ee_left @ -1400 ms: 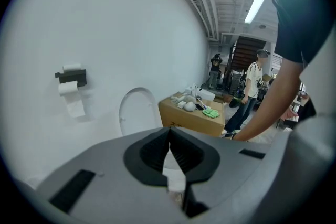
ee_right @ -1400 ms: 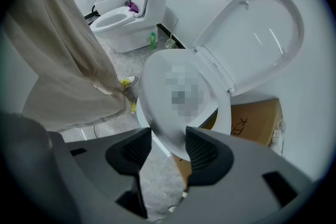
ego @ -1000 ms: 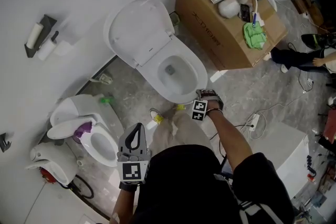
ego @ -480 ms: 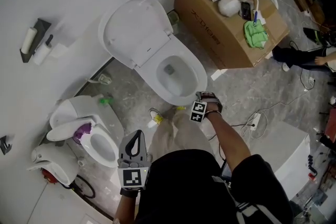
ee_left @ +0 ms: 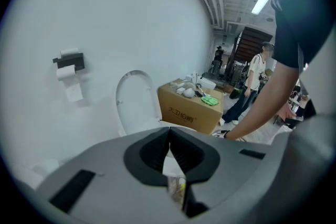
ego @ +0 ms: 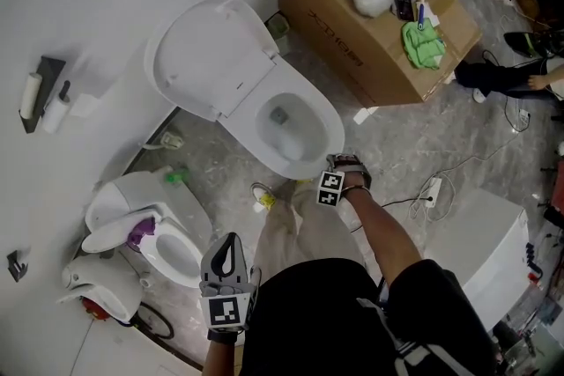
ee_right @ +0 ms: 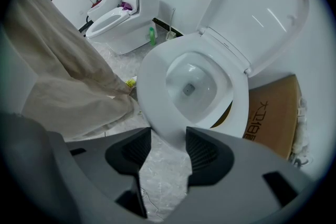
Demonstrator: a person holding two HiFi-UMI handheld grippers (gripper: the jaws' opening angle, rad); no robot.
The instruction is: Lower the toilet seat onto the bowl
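While in right gripper (ee_right: 167, 136), seat (ee_right: 152, 86) near cardboard box (ee_right: 270, 113).

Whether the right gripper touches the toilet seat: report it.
Touching. Right gripper view: the right gripper pinches the toilet seat at its front edge, no gap.

Black short-sleeved shirt (ego: 326, 313), beige trousers (ego: 300, 229), grey left claw (ego: 231, 240) and right claw (ego: 345, 161), black-and-white marker cubes (ego: 331, 188)

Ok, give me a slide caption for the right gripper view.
Right tool grips the front edge of the toilet seat, just above the bowl; the lid stands open behind.
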